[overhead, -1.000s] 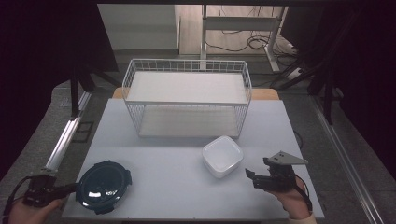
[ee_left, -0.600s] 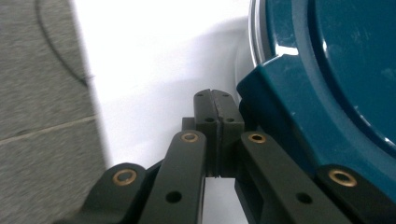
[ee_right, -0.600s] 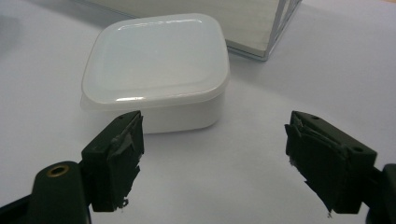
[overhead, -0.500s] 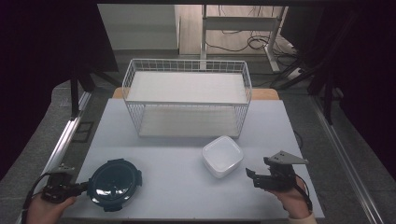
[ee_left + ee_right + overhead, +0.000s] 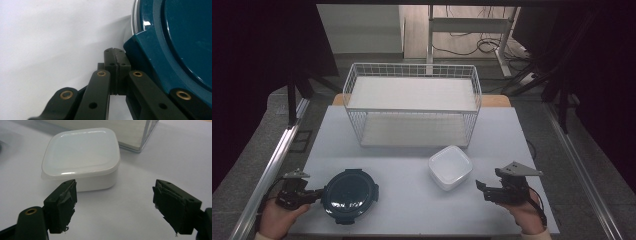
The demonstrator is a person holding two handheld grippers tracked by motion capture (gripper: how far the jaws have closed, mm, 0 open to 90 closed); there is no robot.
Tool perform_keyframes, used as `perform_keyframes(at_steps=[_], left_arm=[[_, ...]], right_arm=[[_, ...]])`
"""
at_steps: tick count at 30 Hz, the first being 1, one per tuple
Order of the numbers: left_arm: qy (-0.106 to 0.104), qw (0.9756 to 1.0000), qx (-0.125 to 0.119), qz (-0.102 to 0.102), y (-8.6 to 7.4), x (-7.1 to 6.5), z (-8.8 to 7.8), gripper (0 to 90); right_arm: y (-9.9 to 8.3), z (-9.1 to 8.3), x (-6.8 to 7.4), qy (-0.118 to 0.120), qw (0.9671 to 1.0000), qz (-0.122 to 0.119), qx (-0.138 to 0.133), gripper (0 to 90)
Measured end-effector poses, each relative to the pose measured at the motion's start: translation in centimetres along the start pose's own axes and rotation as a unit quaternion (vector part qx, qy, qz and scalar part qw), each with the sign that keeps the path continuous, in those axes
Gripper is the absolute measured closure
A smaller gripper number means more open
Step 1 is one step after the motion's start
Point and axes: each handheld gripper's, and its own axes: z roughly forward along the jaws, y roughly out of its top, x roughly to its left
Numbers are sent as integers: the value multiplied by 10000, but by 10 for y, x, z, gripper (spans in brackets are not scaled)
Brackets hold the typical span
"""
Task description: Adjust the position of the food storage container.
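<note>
Here, item by item.

Hidden or cut off: in the left gripper view the round dark-teal lidded container is cropped by the top and right edges, so only part of its lid and one latch tab is seen; a sliver of clear rim is visible beneath the lid. Whether the closed pads pinch any part of that tab cannot be told; they are seen pressed together just beside it, touching or nearly so. In the right gripper view the wire basket is cropped to one lower corner. Contents of both containers cannot be seen.

Left hand-held gripper: held low at the near left corner of the bench, jaws shut, pointed level toward the teal container, whose near-left edge is met by the tips. The left hand is wrapped round the gripper body from below, partly cut by the bottom edge.

Right hand-held gripper: held at the near right of the bench, jaws standing wide apart with nothing between them, pointed toward the white square lidded container, which is near but apart. The right hand is seen beneath the grey plate.

White wire basket: placed at the far middle of the bench, well apart from both containers.
</note>
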Motion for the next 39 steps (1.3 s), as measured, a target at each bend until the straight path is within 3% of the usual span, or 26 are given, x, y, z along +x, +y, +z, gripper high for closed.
perform_keyframes(at_steps=[5, 17, 21, 33, 39], left_arm=[[-105, 9999, 12, 33, 6, -2, 5, 900], [-250, 9993, 103, 269, 16, -22, 17, 900], [-441, 9982, 163, 361, 18, -30, 21, 900], [-605, 9962, 280, 568, 31, -49, 31, 900], [-821, 9933, 367, 728, 35, -65, 39, 900]], right_arm=[[1, -3, -2, -56, 9999, 97, -81, 191], [1, -4, -5, -78, 9996, 241, -130, 191], [0, -3, -6, -92, 9996, 263, -108, 191], [-1, -2, -6, -91, 9994, 325, -71, 189], [-1, -1, -5, -74, 9994, 318, -72, 189]])
